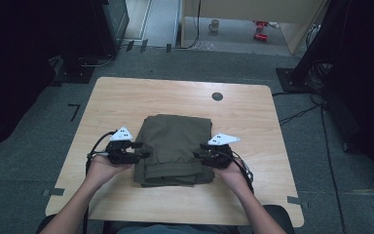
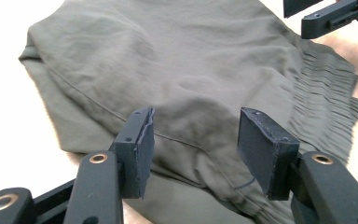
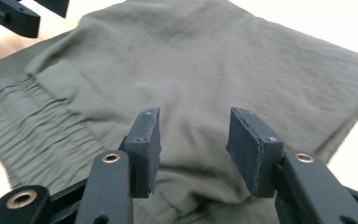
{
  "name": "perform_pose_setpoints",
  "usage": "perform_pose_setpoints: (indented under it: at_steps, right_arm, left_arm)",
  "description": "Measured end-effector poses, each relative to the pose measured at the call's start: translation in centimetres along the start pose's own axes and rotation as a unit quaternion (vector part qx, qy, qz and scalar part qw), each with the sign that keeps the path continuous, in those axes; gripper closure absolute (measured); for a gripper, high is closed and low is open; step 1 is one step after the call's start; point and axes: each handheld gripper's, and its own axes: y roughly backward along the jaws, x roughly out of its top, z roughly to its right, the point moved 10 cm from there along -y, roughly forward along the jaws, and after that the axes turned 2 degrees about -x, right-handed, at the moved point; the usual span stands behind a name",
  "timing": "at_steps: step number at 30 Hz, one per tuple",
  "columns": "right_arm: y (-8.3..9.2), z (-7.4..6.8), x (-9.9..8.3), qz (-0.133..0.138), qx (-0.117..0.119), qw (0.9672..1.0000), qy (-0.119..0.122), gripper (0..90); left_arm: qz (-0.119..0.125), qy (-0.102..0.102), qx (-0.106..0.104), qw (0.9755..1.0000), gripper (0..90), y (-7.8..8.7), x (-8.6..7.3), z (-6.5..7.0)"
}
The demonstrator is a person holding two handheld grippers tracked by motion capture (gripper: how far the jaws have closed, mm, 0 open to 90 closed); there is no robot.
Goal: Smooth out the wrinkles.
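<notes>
Both the left claw [image 1: 140, 150] and the right claw [image 1: 200, 150] stand released, flanking the folded olive garment [image 1: 174, 146] lying mid-surface [image 1: 126, 97]. Clenching on the top layer alone would likely drag the fold apart or skew it.

You're working in a lab-style recording space: a lone wooden surface [image 1: 126, 97] on grey carpet [image 1: 29, 161] marked with tape [image 1: 74, 111]. Dark equipment stands [image 1: 78, 68] and trailing cables [image 1: 297, 114] ring you.
</notes>
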Motion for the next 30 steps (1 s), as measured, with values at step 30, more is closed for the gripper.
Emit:
perform_pose_setpoints:
  at_steps: [30]
  right_arm:
    - [0.6, 8.3, 0.6, 0.007, -0.067, 0.9969, -0.04, 42.6]
  left_arm:
    - [-0.006, 0.018, 0.052, 0.9985, 42.0, 0.2, -0.9, -6.7]
